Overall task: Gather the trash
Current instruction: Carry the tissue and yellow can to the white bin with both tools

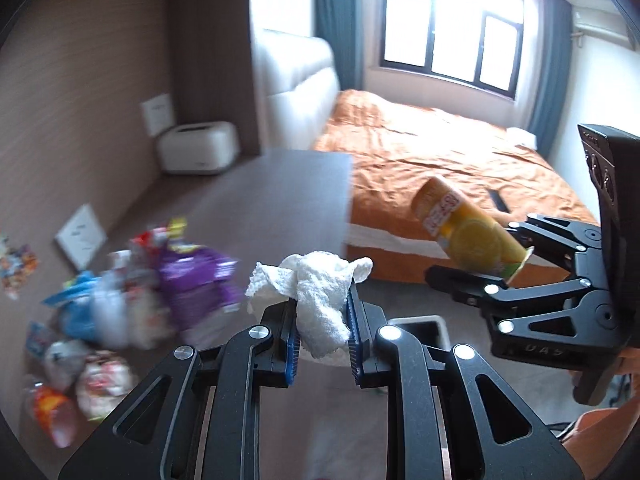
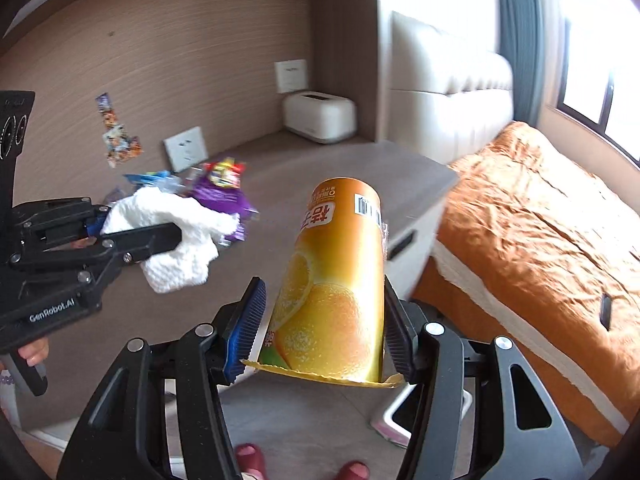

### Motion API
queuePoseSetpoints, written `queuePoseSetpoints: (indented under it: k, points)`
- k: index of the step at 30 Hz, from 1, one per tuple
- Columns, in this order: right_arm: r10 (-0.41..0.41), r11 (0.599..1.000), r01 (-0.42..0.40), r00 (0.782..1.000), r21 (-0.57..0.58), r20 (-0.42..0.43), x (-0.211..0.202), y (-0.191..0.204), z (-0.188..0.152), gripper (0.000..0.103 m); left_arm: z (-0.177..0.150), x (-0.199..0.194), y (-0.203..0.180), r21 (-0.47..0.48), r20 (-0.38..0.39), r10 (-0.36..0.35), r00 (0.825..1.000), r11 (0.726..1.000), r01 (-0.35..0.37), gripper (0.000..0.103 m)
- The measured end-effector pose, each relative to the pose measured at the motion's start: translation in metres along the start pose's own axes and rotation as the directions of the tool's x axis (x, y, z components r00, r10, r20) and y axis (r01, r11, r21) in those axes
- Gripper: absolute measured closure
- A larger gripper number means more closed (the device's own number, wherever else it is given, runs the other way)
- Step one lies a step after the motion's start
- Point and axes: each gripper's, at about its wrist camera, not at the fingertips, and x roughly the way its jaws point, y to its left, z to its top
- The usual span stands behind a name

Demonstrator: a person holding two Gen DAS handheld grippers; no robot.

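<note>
Wall: brown panelling (image 2: 160, 60) ahead of me, with a white socket (image 2: 185, 149).
Bed: orange cover (image 1: 420, 152), cream headboard (image 2: 448, 92).
Window: dark-framed (image 1: 452, 32), bright daylight, blue curtains (image 1: 334, 20).
Floor: grey (image 2: 304, 420) below me.

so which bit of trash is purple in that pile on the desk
The purple snack wrapper at the pile's near edge. The packet behind it is red and yellow, another is blue, and the crumpled tissue is held in the left gripper.

Crumpled white tissue (image 1: 320, 300) pinched in left claw (image 1: 322, 332). Orange juice-print paper cup (image 2: 340, 280), upside-down, tilted, rim torn, clamped in right claw (image 2: 324, 328). Blurry heap of colourful wrappers (image 1: 132, 292) on counter (image 1: 280, 200).
</note>
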Motion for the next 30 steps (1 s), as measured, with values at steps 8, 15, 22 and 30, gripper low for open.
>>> queuePoseSetpoints:
  k: [8,15,22,30]
  points:
    - [-0.096,0.991,0.105,0.991,0.089,-0.094,0.006,-0.117,-0.054,0.046,0.007,0.104,-0.111,0.041,-0.108,-0.191,0.976,0.980,0.196,0.084]
    - [-0.052,0.965,0.108,0.973,0.240,-0.227,0.046,-0.202,-0.113,0.046,-0.036,0.225,-0.169,0.025,-0.261,-0.328,0.908,0.938,0.346,0.084]
    - [0.008,0.950,0.091,0.950,0.298,-0.314,0.127,-0.253,-0.175,0.046,-0.092,0.316,-0.200,0.020,-0.362,-0.393,0.845,0.903,0.429,0.084]
    - [0.043,0.948,0.079,0.929,0.309,-0.367,0.191,-0.283,-0.228,0.004,-0.132,0.381,-0.210,-0.015,-0.401,-0.449,0.798,0.875,0.485,0.005]
